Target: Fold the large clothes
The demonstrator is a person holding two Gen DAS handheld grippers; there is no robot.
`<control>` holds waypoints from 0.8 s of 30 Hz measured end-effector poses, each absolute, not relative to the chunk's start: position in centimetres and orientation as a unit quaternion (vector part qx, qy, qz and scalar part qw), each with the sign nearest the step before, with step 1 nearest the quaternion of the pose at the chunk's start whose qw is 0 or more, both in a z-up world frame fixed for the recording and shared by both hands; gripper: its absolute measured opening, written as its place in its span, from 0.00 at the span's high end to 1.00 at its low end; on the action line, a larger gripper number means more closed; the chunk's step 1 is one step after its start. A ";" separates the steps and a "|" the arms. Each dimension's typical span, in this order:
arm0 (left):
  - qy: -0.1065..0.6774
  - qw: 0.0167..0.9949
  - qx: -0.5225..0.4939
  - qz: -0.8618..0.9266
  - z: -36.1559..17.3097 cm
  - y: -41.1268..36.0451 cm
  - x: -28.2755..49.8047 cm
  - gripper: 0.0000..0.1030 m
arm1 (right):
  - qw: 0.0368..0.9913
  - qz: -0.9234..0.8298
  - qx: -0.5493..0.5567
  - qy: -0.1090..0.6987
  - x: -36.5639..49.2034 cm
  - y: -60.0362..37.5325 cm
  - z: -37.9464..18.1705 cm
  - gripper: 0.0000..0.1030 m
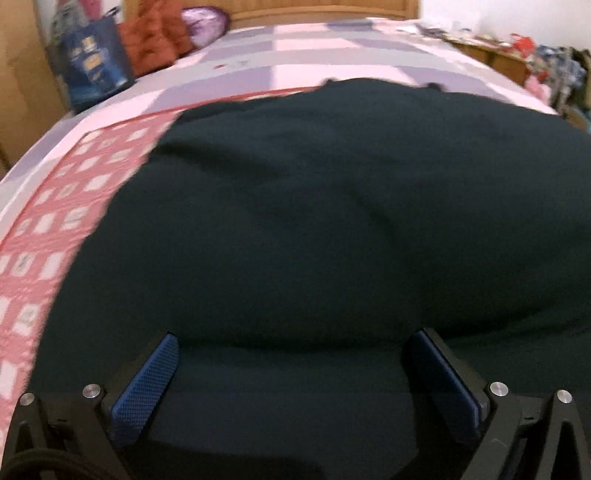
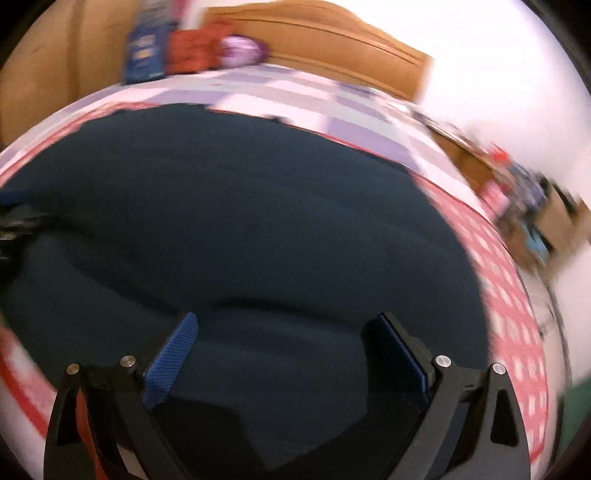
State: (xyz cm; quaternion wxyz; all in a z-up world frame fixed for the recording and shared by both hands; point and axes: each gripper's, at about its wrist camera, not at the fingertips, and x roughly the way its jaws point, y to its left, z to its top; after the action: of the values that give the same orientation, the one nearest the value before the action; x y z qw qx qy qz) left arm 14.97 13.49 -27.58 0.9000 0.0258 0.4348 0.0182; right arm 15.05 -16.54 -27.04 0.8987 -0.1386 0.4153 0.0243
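Observation:
A large dark navy garment point(image 1: 314, 206) lies spread on the bed over a pink patterned sheet point(image 1: 55, 206). My left gripper point(image 1: 295, 339) hovers over the garment's near part with its blue-padded jaws wide apart and nothing between them. In the right wrist view the same garment point(image 2: 240, 221) fills the middle. My right gripper point(image 2: 288, 321) is open above it, holding nothing. The left gripper shows as a dark shape at that view's left edge point(image 2: 14, 221). Both views are motion-blurred.
A wooden headboard point(image 1: 314, 11) stands at the far end of the bed. A blue bag point(image 1: 96, 66), a red cushion point(image 1: 155, 44) and a purple item point(image 1: 203, 22) sit at the far left. A cluttered wooden stand point(image 1: 524, 55) is at the right.

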 end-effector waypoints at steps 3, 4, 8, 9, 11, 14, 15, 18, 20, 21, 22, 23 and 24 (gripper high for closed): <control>0.444 0.894 0.033 0.044 -27.8 16.2 14.8 0.00 | 0.897 -0.036 -0.102 0.429 14.8 -23.2 -26.9 0.05; 0.449 0.892 0.033 0.049 -27.9 16.7 14.7 0.00 | 0.893 -0.050 -0.073 0.441 14.6 -25.6 -27.0 0.05; 0.484 0.872 0.012 0.063 -28.0 18.2 15.1 0.00 | 0.883 -0.077 -0.049 0.461 13.5 -29.0 -27.0 0.05; 0.491 0.868 0.017 0.069 -28.0 17.9 15.3 0.00 | 0.882 -0.079 -0.058 0.461 13.4 -28.9 -27.0 0.05; 0.502 0.861 0.019 0.081 -28.0 17.5 15.7 0.00 | 0.878 -0.088 -0.080 0.463 13.5 -28.1 -27.0 0.05; 0.513 0.853 0.009 0.095 -28.1 17.6 16.0 0.00 | 0.875 -0.097 -0.055 0.471 13.0 -28.7 -27.1 0.03; 0.515 0.851 0.008 0.099 -28.2 17.5 16.1 0.00 | 0.873 -0.100 -0.045 0.476 13.3 -28.7 -27.2 0.03; 0.522 0.847 0.002 0.103 -28.3 17.6 15.9 0.00 | 0.869 -0.101 -0.050 0.482 13.4 -28.5 -27.2 0.03; 0.525 0.845 0.000 0.104 -28.2 17.8 16.1 0.00 | 0.865 -0.101 -0.061 0.487 13.4 -28.2 -27.1 0.03; 0.526 0.844 0.001 0.105 -28.2 17.7 16.1 0.00 | 0.864 -0.101 -0.064 0.489 13.4 -28.1 -27.0 0.03; 0.527 0.843 0.002 0.106 -28.2 17.7 16.2 0.00 | 0.862 -0.101 -0.066 0.492 13.4 -28.1 -27.0 0.03; 0.529 0.842 0.001 0.108 -28.3 17.7 16.2 0.00 | 0.860 -0.101 -0.065 0.496 13.5 -28.1 -27.0 0.03; 0.531 0.841 0.000 0.109 -28.3 17.7 16.3 0.00 | 0.859 -0.101 -0.064 0.498 13.6 -28.2 -27.0 0.02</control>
State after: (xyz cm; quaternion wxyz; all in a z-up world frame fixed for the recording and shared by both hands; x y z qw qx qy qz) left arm 16.27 17.74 -28.29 0.8407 -0.0001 0.5305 0.1085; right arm 13.59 -28.18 -27.02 0.8589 -0.0638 0.4979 -0.1013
